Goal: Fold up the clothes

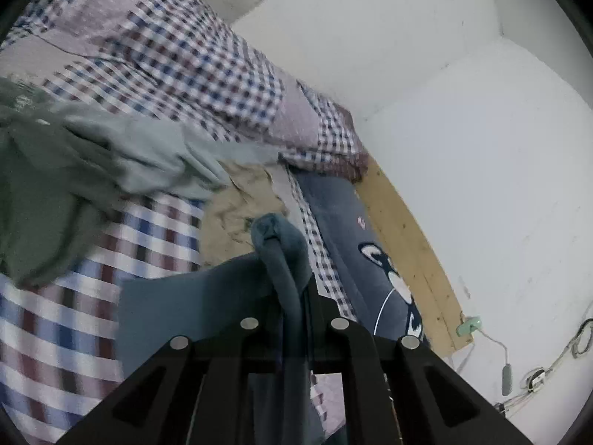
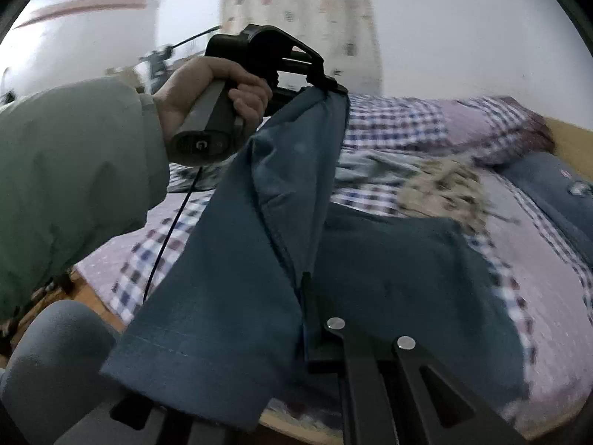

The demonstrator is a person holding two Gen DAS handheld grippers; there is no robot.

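White walls are closing in the corner behind a bed (image 2: 548, 274) dressed in a checked quilt (image 1: 178, 59), and that bed is the landmark for everything you are handling. You are holding a teal garment (image 2: 259, 244) lifted above the bed's near edge, stretched between your two tools. Your left gripper (image 1: 287, 259) is pinching a bunched fold of the teal garment between its closed fingers, with the cloth poking out past the tips and trailing back down over the tool. In the right wrist view, your left hand (image 2: 207, 92) is wrapping the handle of that tool, a grey-green sleeve (image 2: 74, 185) behind it, and the garment is hanging from its tips high over the bed. Your right gripper (image 2: 305, 296) is clamping the lower stretch of the same garment along a seam, its fingers pressed together on the cloth, with a hemmed end drooping past the bed's near edge. Farther across the bed, a grey-green garment (image 1: 66, 170) and a crumpled beige cloth (image 1: 241, 204) are lying on the quilt, and a dark blue pillow (image 1: 348, 230) with a cartoon print is sitting against the bed's far wooden rail (image 1: 411, 256).
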